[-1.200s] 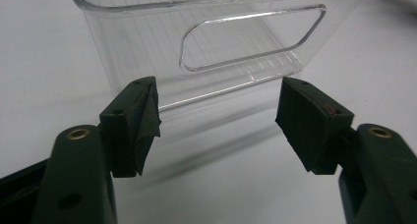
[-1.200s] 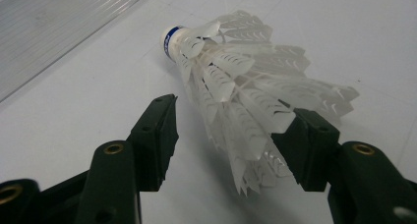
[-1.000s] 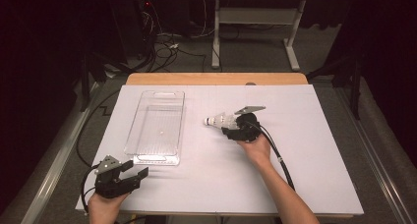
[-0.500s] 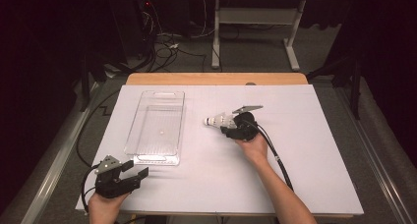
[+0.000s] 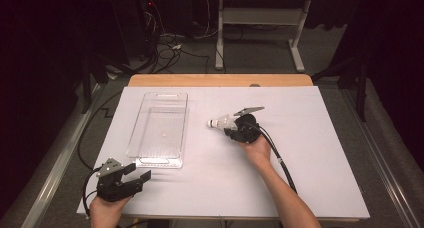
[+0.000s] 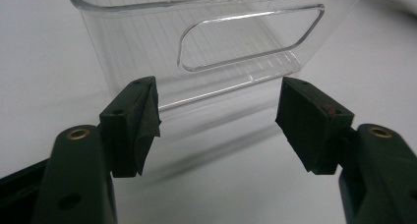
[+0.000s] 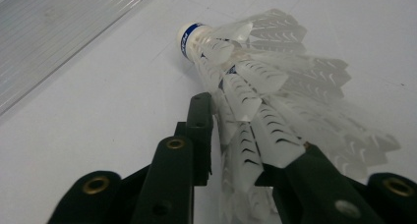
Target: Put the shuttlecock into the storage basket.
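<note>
A white feather shuttlecock (image 5: pixel 219 122) with a blue-banded cork lies on its side on the white table sheet, cork pointing left. My right gripper (image 5: pixel 235 130) comes at it from the skirt end. Its jaws have just been closing, and in the right gripper view the pads press on the feathers (image 7: pixel 255 130) from both sides, so my right gripper (image 7: pixel 248 135) is shut on the shuttlecock (image 7: pixel 236 62). My left gripper (image 5: pixel 139 177) rests near the table's front left corner. In the left gripper view this gripper (image 6: pixel 216 121) stands open with nothing between its pads, facing the clear tray's near end.
A clear plastic tray (image 5: pixel 150 161) lies lengthwise left of centre, with a handle slot in its near wall (image 6: pixel 128 8). A cable (image 5: pixel 277 155) trails from the right gripper along the forearm. The white sheet (image 5: pixel 325 153) covers the table.
Both hands and the shuttlecock keep their places. The right gripper's jaws look slightly narrower around the feather skirt.
</note>
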The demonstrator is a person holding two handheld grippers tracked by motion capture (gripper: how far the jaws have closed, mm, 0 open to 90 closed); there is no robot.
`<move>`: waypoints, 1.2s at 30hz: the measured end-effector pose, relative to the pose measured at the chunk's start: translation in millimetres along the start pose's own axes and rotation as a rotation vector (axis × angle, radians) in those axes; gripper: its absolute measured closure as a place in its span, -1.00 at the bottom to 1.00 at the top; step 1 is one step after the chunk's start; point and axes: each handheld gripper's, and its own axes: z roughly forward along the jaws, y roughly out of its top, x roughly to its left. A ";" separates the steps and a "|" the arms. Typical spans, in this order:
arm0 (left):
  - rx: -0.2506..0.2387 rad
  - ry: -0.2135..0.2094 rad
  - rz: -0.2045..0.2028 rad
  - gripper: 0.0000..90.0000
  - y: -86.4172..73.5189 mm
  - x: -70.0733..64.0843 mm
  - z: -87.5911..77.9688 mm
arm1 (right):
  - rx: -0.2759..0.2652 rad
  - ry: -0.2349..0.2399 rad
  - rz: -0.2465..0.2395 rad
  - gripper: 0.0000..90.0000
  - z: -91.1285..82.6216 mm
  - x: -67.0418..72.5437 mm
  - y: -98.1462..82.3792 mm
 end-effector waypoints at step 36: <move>-0.004 0.002 -0.004 -0.26 0.0 0.5 -0.6 | -0.003 0.011 -0.007 0.97 -10.6 3.9 9.7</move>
